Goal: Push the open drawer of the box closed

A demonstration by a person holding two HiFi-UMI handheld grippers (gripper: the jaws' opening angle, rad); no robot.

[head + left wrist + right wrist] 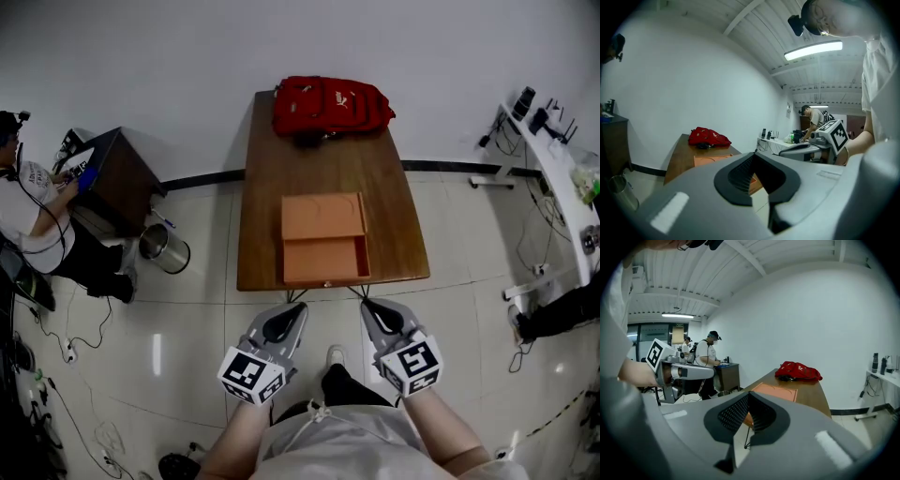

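An orange box point(323, 217) lies on the brown table point(262, 187), with its drawer point(325, 261) pulled out towards the near edge. Both grippers hang below that edge, off the table and touching nothing. My left gripper point(296, 310) points at the drawer's left corner and my right gripper point(368, 307) at its right corner. On each, the jaws are shut and hold nothing. In the left gripper view the box point(712, 160) shows past my left gripper point(757, 158). In the right gripper view the box point(776, 391) lies beyond my right gripper point(747, 397).
A red backpack point(330, 106) lies at the table's far end. A seated person point(33, 220) works at a dark desk point(120, 178) on the left, beside a metal bin point(166, 248). A white desk point(555, 178) with devices stands on the right. Cables trail over the floor.
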